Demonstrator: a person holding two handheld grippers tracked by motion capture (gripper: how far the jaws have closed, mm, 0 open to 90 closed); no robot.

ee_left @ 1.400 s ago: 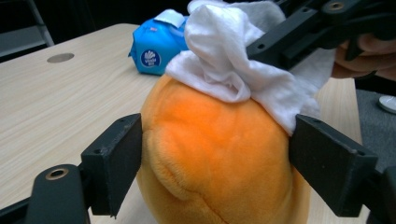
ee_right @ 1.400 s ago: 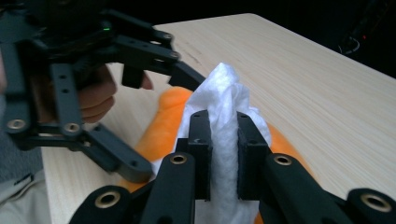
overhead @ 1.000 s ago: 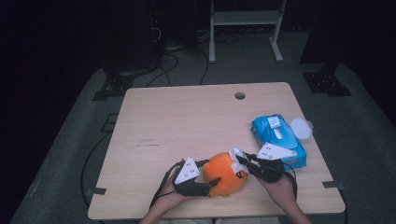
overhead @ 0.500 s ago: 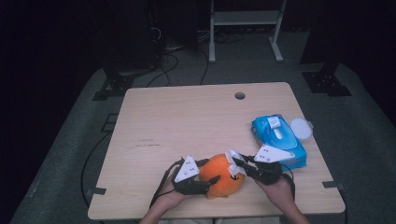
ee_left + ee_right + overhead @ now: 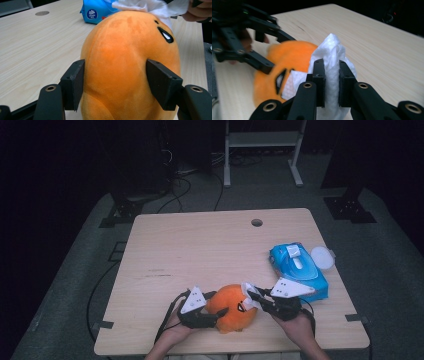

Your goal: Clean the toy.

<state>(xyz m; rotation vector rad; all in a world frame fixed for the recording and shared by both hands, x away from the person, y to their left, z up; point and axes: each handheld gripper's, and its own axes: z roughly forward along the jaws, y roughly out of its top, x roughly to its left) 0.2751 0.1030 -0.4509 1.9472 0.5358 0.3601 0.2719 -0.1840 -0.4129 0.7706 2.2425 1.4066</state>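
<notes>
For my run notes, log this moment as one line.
left tool: shut on orange plush toy | right tool: shut on white wipe, against toy's face | wipes pack: right of toy

**Near edge crowded, far counter open**

Counter [image 5: 200,245]: bare wood across the far half and the whole left side, free passage there. Small round hole [image 5: 257,222] near far edge, flush, no hindrance. Right side blocked by blue wipes pack [image 5: 298,268], white lid [image 5: 322,257] just beside it at the counter's right edge. Near edge, centre: orange plush toy [image 5: 231,307] flanked by left gripper [image 5: 207,312] and right gripper [image 5: 255,299]; no gap between them. Right gripper sits close against the pack.
</notes>
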